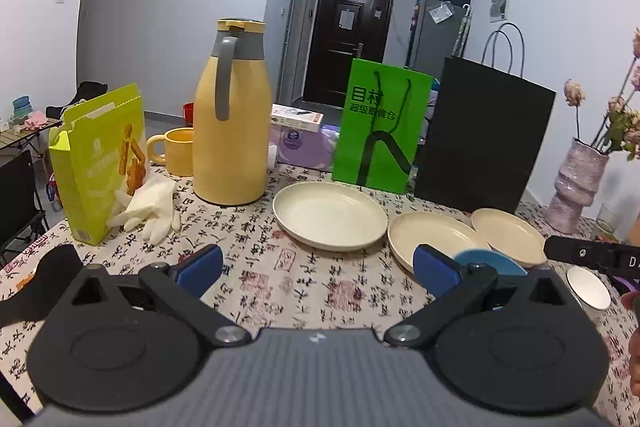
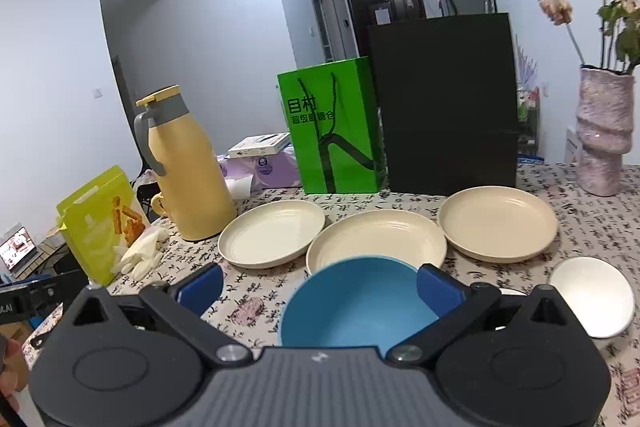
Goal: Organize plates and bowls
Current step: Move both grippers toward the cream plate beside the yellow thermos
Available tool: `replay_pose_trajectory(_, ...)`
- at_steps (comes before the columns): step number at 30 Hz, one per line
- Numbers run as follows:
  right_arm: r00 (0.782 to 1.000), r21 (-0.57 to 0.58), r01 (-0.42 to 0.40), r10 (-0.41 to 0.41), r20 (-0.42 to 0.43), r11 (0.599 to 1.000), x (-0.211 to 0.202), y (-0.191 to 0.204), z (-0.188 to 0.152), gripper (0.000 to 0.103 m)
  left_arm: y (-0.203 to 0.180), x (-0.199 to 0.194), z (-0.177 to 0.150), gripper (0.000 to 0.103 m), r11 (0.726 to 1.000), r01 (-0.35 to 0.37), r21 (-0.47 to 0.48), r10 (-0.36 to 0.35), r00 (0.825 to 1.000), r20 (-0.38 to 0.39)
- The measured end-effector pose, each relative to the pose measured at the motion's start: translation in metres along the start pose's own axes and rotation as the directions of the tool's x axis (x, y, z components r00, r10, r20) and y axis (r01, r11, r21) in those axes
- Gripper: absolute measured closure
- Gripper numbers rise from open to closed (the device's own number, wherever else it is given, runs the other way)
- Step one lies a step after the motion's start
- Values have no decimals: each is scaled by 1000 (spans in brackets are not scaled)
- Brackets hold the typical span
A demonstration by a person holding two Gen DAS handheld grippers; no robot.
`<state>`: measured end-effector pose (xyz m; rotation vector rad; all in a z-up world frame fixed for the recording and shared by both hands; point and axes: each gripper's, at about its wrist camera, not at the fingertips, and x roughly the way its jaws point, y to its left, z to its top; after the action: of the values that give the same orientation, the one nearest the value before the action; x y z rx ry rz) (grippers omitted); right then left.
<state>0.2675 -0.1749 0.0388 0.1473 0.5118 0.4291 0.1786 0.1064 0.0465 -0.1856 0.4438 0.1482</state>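
Nothing is stacked yet: three cream plates point(image 2: 380, 243) lie side by side across the middle of the table point(image 2: 592, 227), with the blue bowl point(image 2: 356, 307) and white bowl point(image 2: 592, 299) nearer its front edge. Your left gripper point(image 1: 318, 267) and right gripper point(image 2: 318, 283) both stand spread wide, holding nothing. All plates and both bowls remain for you to gather.

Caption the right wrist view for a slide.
Open right gripper poised over a blue bowl, three cream plates beyond.
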Motion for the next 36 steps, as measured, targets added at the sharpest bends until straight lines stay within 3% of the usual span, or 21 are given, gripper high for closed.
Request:
replay_pose_trajectory(10,997,17,-33,34,-65,999,56,8,29,0,18,42,25,0,997,-31,-77,29,999,-30)
replay_pose_trajectory(18,990,107,-42,56,-130,993,108,1,47,0,30,78,41,0,992,-63,-111,57,997,-56)
replay_pose_trajectory(36,990,125,38,-20,-143,991,187,0,78,0,42,151,68,0,969,-57,-242,34,995,-96)
